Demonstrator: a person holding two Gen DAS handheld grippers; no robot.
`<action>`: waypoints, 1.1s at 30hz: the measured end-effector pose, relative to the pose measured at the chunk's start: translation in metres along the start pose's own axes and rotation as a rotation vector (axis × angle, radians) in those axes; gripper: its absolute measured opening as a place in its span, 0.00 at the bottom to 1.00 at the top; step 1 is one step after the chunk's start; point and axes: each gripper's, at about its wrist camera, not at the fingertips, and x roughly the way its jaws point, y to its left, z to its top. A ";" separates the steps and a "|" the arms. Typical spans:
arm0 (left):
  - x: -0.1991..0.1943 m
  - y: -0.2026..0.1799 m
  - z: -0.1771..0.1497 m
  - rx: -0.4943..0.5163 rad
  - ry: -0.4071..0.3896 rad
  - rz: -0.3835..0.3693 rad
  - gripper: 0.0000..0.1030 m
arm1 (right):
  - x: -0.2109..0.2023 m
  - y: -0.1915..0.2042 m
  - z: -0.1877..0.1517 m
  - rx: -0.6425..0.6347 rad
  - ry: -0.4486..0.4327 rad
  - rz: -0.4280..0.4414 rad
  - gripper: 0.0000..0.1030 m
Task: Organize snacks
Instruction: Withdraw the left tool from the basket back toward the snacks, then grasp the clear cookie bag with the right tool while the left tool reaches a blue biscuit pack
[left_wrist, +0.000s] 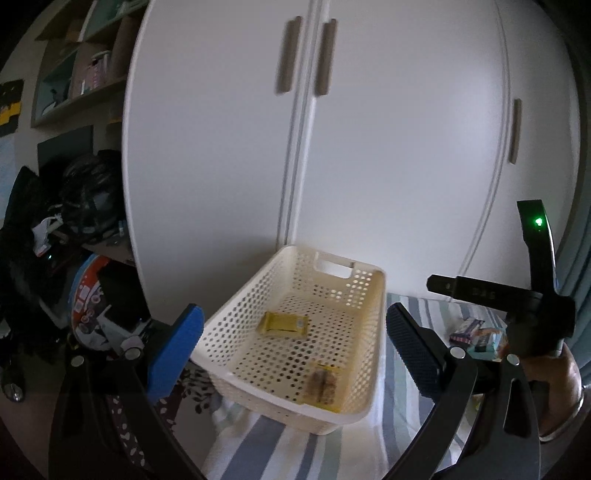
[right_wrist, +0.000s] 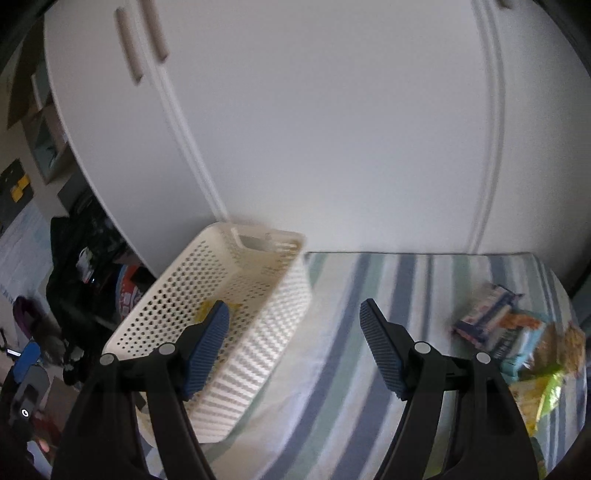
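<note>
Cream perforated basket (left_wrist: 295, 332) sits on the striped bed (right_wrist: 351, 332), two snack packets inside. Both my grippers, left (left_wrist: 293, 334) and right (right_wrist: 293, 345), hang spread and empty. I'd swing right to the snack pile (right_wrist: 517, 339) and pinch one packet flat across its width.

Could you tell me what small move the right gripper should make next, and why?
Probably swing the right gripper rightward toward the snack packets piled on the striped cloth. Its jaws are open and empty, the white basket holds only two packets, a yellow one and a clear one, and the pile remains outside it.
</note>
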 end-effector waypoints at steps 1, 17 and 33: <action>-0.001 -0.003 0.000 0.005 -0.003 -0.006 0.97 | -0.003 -0.005 -0.001 0.007 -0.003 -0.005 0.72; 0.000 -0.076 0.003 0.092 0.008 -0.133 0.97 | -0.073 -0.180 -0.044 0.267 -0.040 -0.166 0.75; 0.036 -0.144 -0.006 0.165 0.103 -0.248 0.97 | -0.095 -0.322 -0.074 0.512 -0.037 -0.255 0.87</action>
